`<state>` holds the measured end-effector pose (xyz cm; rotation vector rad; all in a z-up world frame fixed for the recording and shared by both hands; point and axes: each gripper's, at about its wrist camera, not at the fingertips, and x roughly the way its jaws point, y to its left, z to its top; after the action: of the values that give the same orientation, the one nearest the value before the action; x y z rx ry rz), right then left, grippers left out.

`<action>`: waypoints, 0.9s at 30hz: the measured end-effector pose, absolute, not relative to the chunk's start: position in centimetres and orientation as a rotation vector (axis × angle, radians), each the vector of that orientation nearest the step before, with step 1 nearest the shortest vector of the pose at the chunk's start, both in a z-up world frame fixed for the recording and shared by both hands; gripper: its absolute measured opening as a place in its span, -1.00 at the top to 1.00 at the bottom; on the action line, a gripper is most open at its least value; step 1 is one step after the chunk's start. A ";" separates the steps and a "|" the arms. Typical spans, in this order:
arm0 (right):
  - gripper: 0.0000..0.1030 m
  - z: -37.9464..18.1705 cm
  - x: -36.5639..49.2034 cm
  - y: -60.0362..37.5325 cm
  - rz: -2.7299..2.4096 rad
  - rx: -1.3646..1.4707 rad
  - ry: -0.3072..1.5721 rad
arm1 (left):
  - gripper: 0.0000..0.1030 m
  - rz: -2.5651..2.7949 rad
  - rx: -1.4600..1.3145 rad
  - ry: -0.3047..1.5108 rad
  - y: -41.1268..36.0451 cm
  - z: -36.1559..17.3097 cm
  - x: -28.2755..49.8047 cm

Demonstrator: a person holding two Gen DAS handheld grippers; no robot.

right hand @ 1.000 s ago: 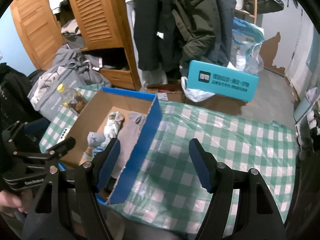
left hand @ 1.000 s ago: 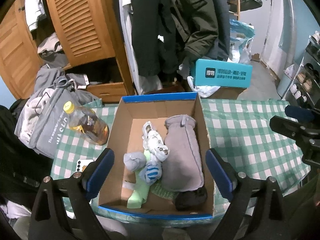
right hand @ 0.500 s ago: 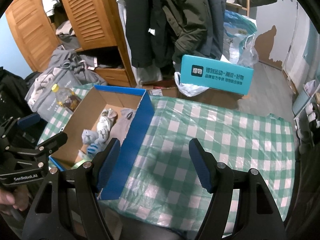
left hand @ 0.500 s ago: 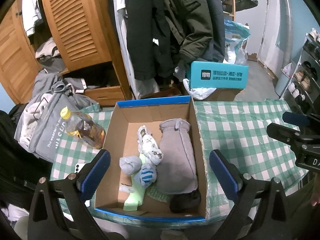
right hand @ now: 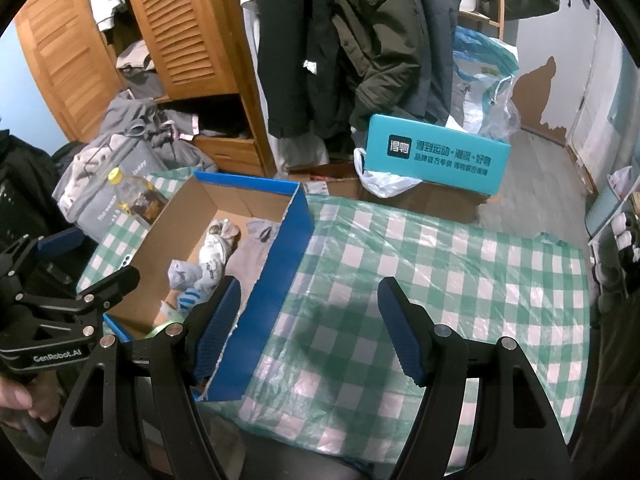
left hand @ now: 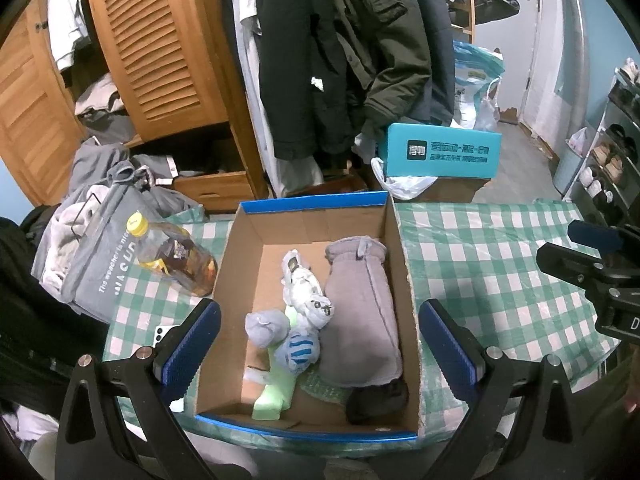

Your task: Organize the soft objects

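A blue-edged cardboard box (left hand: 312, 204) (right hand: 292, 240) sits on the green checked table. Inside lie a long grey fleece piece (left hand: 360, 312), a white patterned sock roll (left hand: 304, 296), a grey sock ball (left hand: 266, 326), a blue-striped sock ball (left hand: 298, 350), a pale green item (left hand: 276, 390) and a dark bundle (left hand: 376, 400). My left gripper (left hand: 316, 348) hangs above the box, jaws wide open and empty. My right gripper (right hand: 308, 332) stands open over the tablecloth just right of the box wall, holding nothing.
A bottle of amber drink (left hand: 172, 256) and a phone (left hand: 162, 334) lie left of the box. Grey bags and clothes (left hand: 96, 232) pile at the far left. A teal carton (left hand: 444, 152) stands behind the table, under hanging coats (left hand: 340, 48). A shoe rack (left hand: 612, 152) lines the right.
Both views pulled back slightly from the box. The left jaws spread a little wider. Nothing in the box moved.
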<state>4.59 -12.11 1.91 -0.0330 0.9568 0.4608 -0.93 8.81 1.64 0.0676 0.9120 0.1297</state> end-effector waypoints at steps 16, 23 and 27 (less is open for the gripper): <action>-0.37 1.8 4.5 -11.9 0.460 -0.035 0.959 | -0.95 0.128 0.057 0.927 8.8 1.5 -1.1; -0.37 1.9 4.5 -11.9 0.460 -0.032 0.956 | -0.95 0.127 0.056 0.928 8.7 1.4 -1.1; -0.37 1.9 4.5 -11.9 0.461 -0.034 0.958 | -0.95 0.126 0.053 0.929 8.6 1.4 -1.1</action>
<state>4.52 -11.88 1.89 -0.0341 0.9580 0.4613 -1.10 8.64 1.42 0.0534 0.9294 0.1255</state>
